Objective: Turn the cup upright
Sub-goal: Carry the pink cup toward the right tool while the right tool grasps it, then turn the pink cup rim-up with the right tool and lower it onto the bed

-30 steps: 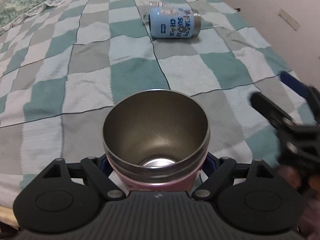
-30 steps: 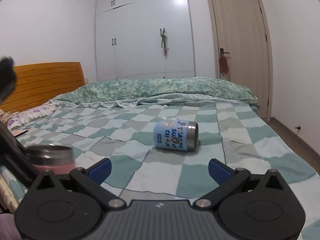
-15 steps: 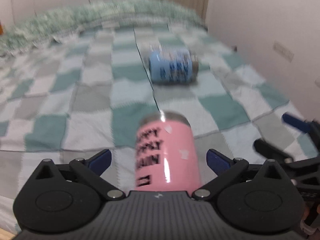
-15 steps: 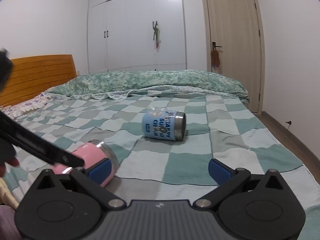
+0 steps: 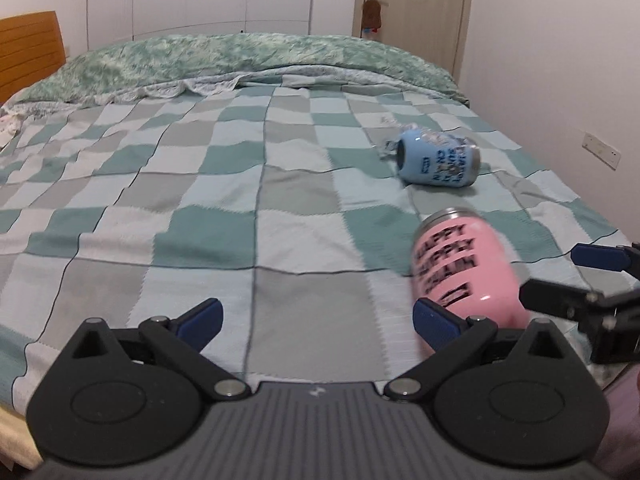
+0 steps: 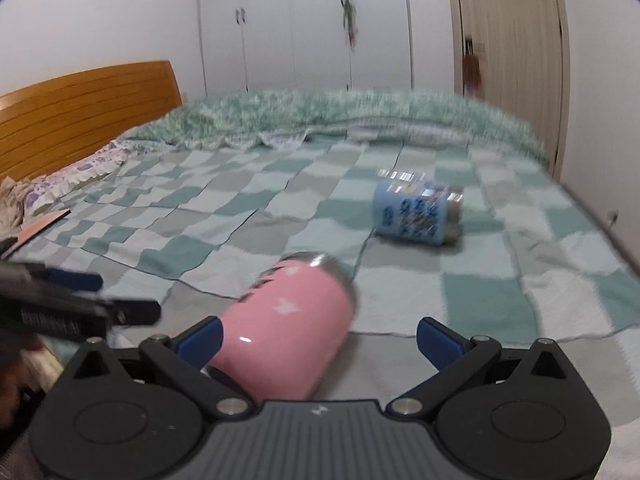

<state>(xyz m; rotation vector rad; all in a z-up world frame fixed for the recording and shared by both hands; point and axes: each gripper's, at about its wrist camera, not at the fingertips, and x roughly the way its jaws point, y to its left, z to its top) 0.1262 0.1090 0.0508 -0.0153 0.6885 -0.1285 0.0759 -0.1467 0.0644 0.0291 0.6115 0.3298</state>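
A pink cup [image 5: 460, 268] with black lettering lies on its side on the checked bedspread, steel rim pointing away. It also shows in the right wrist view [image 6: 288, 324]. My left gripper [image 5: 316, 320] is open and empty, to the left of the pink cup. My right gripper [image 6: 320, 340] is open, with the pink cup lying between its fingers, near the left one. A blue cup [image 5: 438, 158] lies on its side farther back, also in the right wrist view [image 6: 418, 214].
The bed's checked cover [image 5: 240, 200] spreads wide to the left. A green quilt [image 5: 240, 56] is bunched at the far end. A wooden headboard [image 6: 80, 116] stands at left. A wall [image 5: 560, 80] runs along the bed's right side.
The left gripper held the pink cup upright, then let it go and moved left. The cup now lies on its side. The right gripper has moved in around it.
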